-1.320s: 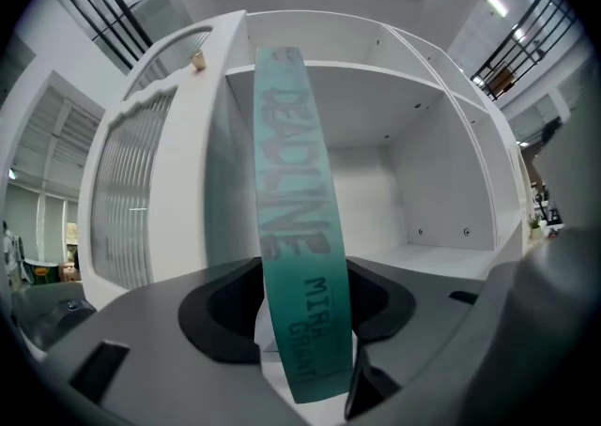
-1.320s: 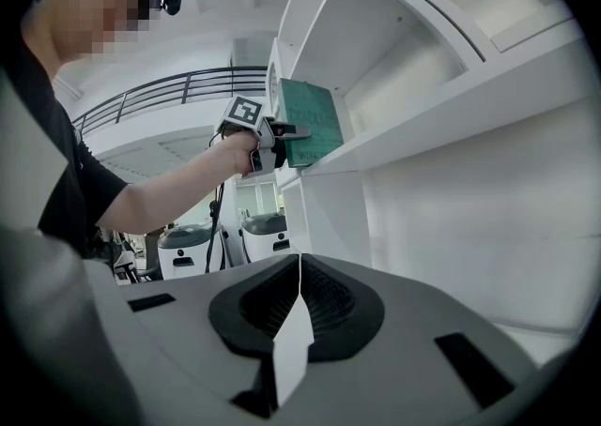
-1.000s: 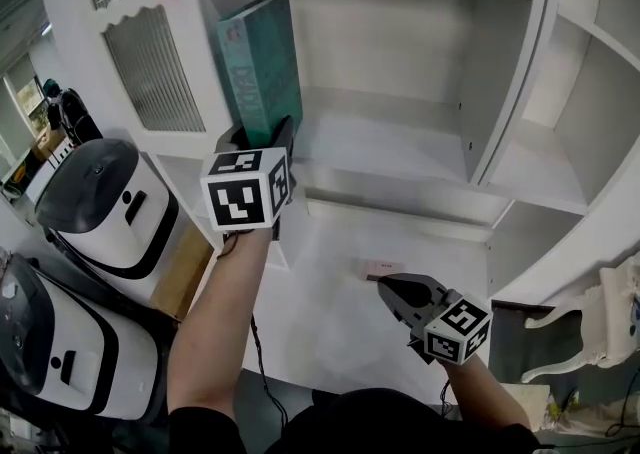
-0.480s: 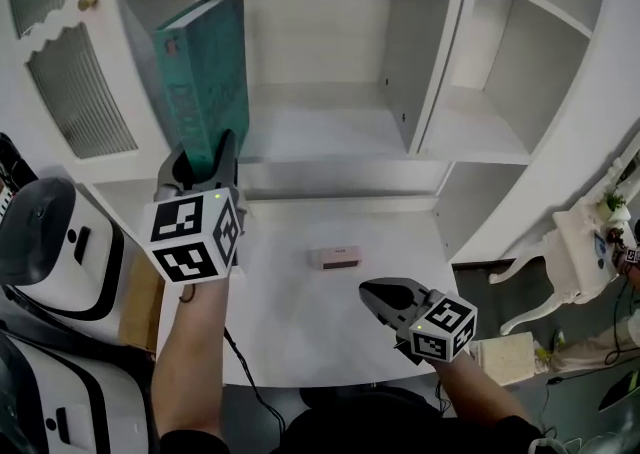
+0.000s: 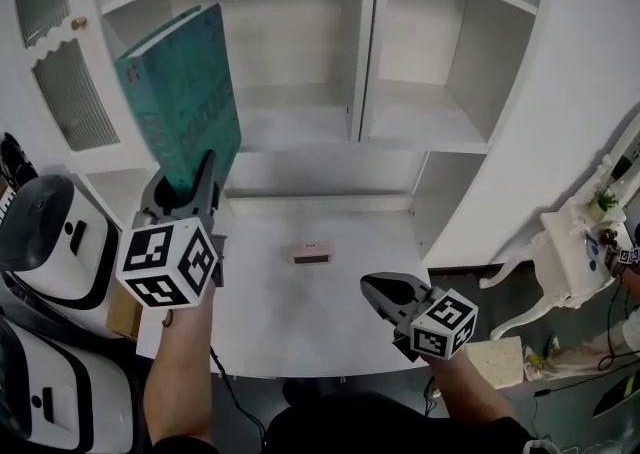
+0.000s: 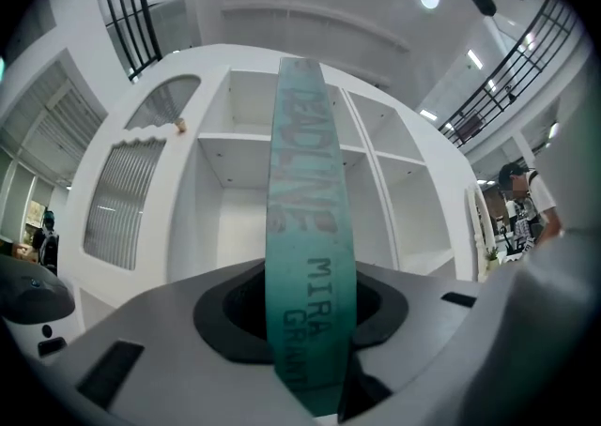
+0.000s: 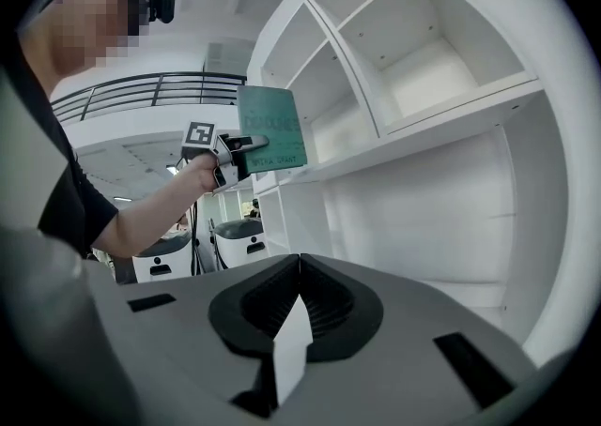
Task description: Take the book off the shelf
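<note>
Head view shows the left gripper [image 5: 190, 187] clamped on the lower end of the teal book [image 5: 185, 92], upright before the left bay of the white shelf [image 5: 362, 42]; left gripper view shows both jaws tight against its covers; right gripper view shows the right gripper [image 7: 299, 260] clenched empty, below that shelf.

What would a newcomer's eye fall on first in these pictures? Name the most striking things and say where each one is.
First comes the teal book, held up at upper left by the left gripper, whose fingers clamp its lower end, in front of the white shelf unit. Next comes the right gripper, shut with nothing in it, low over the white table, where a small pinkish box lies.
</note>
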Motion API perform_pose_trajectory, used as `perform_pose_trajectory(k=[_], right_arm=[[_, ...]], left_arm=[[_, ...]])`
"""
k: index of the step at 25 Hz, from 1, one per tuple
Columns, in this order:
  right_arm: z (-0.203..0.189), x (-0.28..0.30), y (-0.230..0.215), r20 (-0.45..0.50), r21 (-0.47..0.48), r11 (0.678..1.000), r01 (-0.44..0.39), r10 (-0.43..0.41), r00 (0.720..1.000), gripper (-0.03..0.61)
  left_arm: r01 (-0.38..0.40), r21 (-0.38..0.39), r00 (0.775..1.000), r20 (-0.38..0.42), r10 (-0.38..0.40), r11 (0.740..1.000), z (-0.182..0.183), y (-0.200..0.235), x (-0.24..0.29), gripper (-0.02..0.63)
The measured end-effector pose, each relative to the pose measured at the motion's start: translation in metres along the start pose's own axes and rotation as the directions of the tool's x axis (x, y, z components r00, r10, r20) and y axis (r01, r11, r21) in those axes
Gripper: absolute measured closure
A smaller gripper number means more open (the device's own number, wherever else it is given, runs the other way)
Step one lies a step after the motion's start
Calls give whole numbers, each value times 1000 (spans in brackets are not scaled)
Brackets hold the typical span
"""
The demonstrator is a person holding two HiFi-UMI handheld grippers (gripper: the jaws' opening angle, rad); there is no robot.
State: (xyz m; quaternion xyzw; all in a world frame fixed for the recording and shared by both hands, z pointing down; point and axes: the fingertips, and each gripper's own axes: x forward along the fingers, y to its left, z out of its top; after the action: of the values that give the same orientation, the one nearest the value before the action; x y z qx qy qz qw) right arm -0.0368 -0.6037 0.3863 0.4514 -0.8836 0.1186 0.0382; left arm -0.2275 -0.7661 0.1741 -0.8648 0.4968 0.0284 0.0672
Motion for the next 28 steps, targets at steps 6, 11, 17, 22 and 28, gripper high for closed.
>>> perform_pose_trajectory(k=[6, 11, 17, 22, 28], right_arm=[[-25, -68, -16, 4, 40, 999, 23, -23, 1000, 565], [-42, -112, -30, 8, 66, 996, 52, -53, 999, 565], [-53, -142, -37, 10, 62, 996, 64, -65, 998, 565], [-54, -146, -40, 7, 56, 995, 78, -78, 997, 565], [-46, -131, -40, 27, 52, 992, 113, -114, 993, 565]], left_arm=[[57, -5, 998, 9, -57, 998, 0, -81, -23, 460], [117, -15, 993, 3, -117, 993, -13, -143, -32, 460], [203, -31, 979, 6, -203, 979, -32, -197, -46, 460], [252, -55, 967, -8, -253, 966, -51, -220, -52, 460], [309, -94, 950, -19, -312, 946, -80, -222, -53, 460]])
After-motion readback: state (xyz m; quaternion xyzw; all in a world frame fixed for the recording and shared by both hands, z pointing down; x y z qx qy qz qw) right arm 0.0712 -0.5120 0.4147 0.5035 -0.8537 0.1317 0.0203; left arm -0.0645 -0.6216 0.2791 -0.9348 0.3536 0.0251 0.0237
